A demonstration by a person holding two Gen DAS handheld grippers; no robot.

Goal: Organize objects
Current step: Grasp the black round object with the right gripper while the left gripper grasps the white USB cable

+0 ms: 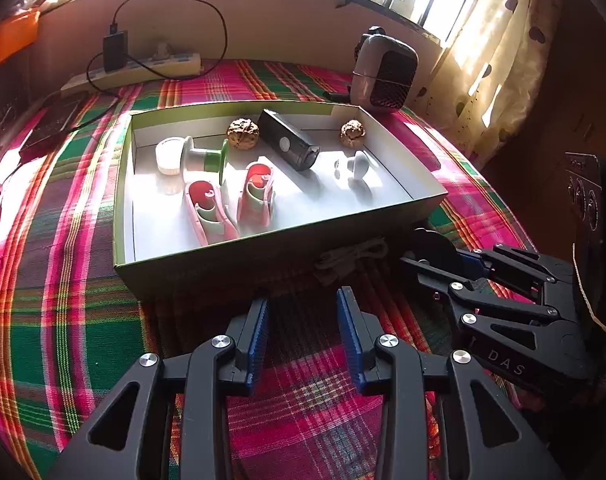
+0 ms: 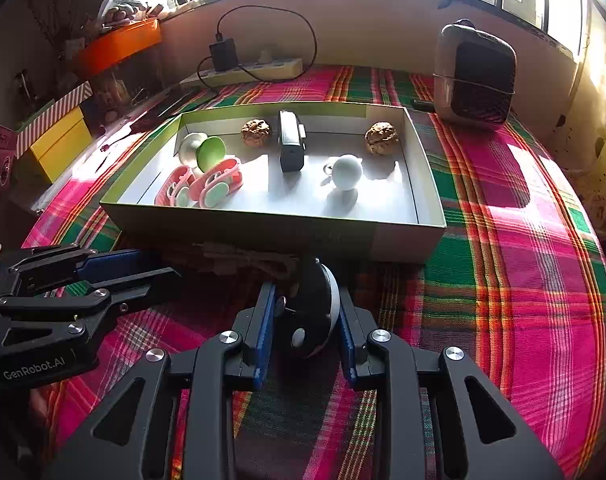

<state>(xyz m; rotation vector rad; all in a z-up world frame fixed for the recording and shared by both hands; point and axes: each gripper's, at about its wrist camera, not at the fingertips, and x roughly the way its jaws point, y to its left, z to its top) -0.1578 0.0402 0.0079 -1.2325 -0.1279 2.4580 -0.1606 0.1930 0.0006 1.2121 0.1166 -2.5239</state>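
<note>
Right gripper [image 2: 303,312] clamps the black-and-white disc [image 2: 313,312], held on edge just in front of the box [image 2: 239,226] near wall. Box lies straight ahead. Left gripper [image 1: 303,320] empty, jaws apart, farther left.

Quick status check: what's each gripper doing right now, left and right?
Left gripper: open, empty, hovering over the plaid cloth.
Right gripper: closed around a round black-and-white device.

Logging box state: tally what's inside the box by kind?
Inside the green-rimmed cardboard box:
Brown walnuts: 2
Pink-and-red plastic clips: 2
Black rectangular device: 1
White round-headed gadget: 1
Green-and-white suction holder: 1
Total: 7
</note>
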